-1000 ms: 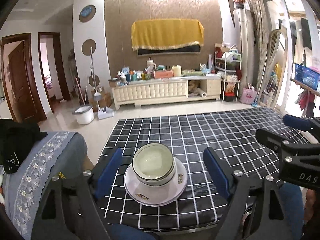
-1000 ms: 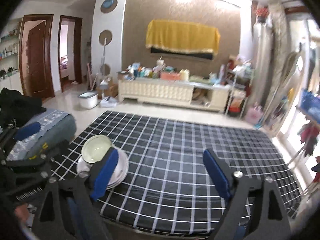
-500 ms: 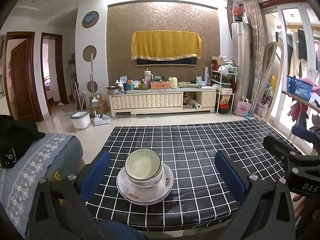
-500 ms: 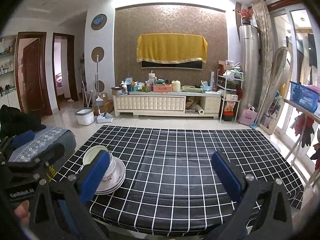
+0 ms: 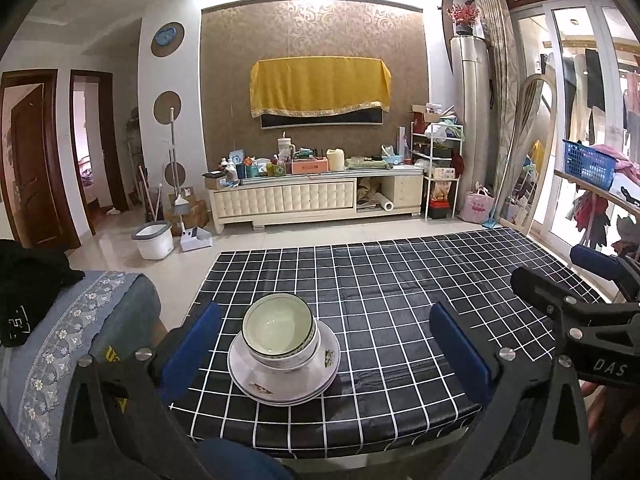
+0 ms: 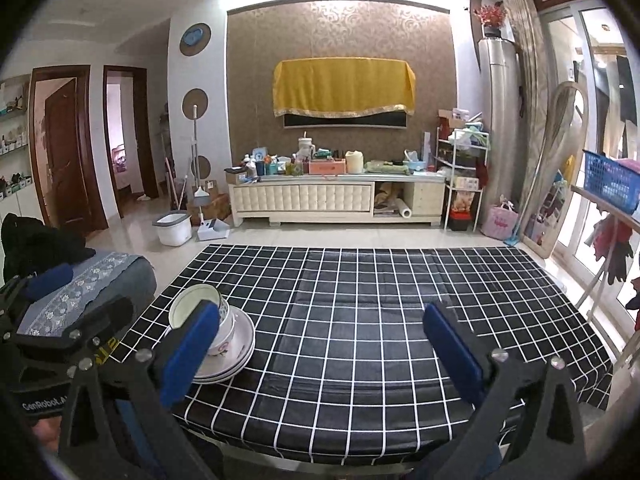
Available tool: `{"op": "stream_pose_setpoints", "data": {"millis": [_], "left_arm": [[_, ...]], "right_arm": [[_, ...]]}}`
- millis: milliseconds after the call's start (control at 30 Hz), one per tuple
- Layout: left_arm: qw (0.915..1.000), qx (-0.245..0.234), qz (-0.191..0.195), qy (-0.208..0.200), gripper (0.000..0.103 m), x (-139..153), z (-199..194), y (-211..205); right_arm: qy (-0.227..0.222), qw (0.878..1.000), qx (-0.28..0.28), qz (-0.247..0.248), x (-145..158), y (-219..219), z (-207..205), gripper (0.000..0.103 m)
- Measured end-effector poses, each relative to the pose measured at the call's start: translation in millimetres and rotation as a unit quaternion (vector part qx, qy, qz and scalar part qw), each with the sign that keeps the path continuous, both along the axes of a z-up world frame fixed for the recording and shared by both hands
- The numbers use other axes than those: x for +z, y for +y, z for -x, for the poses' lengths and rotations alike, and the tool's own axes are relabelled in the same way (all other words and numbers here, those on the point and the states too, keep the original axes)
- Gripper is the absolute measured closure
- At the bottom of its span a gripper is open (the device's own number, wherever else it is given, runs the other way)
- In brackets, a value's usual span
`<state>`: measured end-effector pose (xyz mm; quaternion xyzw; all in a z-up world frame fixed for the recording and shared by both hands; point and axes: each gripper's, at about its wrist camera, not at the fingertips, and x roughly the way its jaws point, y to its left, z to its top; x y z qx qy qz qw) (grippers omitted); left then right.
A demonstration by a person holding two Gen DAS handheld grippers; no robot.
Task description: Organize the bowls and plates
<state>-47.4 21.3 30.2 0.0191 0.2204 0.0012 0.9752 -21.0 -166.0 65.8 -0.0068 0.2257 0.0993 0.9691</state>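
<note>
Stacked white bowls (image 5: 279, 330) sit on stacked white plates (image 5: 284, 376) near the front left of the black checked table (image 5: 400, 288). My left gripper (image 5: 324, 344) is open and empty, held back from the stack, which shows between its blue pads. In the right wrist view the bowls (image 6: 198, 312) and plates (image 6: 230, 356) lie at the left, partly hidden behind my left finger pad (image 6: 190, 352). My right gripper (image 6: 320, 354) is open and empty over the table's front edge. It also shows in the left wrist view (image 5: 576, 300) at the right.
A grey-blue cloth-covered seat (image 5: 80, 328) with a black garment (image 5: 28, 276) stands left of the table. A cream TV cabinet (image 5: 316, 196) with clutter is across the floor. A white bucket (image 5: 154, 240) and a mop stand near the doorways.
Both grippers have pulled back and up from the table. The bowl and plate stack stays in place and looks smaller and farther from the left gripper's pads.
</note>
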Motion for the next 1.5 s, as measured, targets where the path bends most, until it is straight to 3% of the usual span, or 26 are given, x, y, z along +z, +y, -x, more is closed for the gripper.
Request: {"op": "stream_pose_setpoints", "data": {"millis": [1500], "left_arm": [[0.9997,-0.007,0.023,0.007,0.000,8.1,-1.3,10.7]], "right_arm": [[0.018,1.000,0.013,0.019,4.8,6.7,3.9,0.000]]}}
